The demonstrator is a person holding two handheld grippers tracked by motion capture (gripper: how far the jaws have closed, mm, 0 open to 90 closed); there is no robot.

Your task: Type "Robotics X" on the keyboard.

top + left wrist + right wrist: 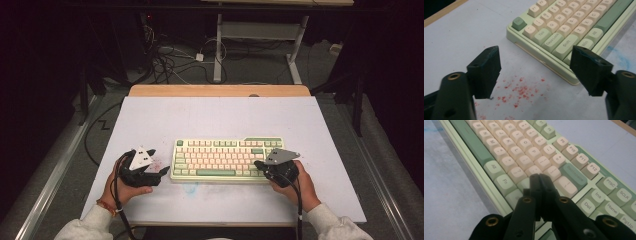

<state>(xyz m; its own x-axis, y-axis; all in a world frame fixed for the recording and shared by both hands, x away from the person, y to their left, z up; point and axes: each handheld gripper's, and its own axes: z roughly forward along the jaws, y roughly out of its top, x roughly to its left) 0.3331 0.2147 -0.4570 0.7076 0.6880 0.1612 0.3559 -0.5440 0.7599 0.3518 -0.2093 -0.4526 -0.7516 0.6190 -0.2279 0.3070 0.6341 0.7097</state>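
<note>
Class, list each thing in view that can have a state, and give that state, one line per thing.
Keyboard: flat on the mat, keys up, not held.
Left gripper: open, beside the keyboard's left end.
Right gripper: shut, tips over the right-hand keys.
Mat: flat, stained red and blue.

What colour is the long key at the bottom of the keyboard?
The space bar is darker green; the left gripper view shows it best.

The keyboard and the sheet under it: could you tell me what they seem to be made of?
Keyboard: likely moulded plastic, matt green case and cream keycaps with printed legends. Sheet: looks like matt white board or paper, stained with red specks; hard to say which.
</note>
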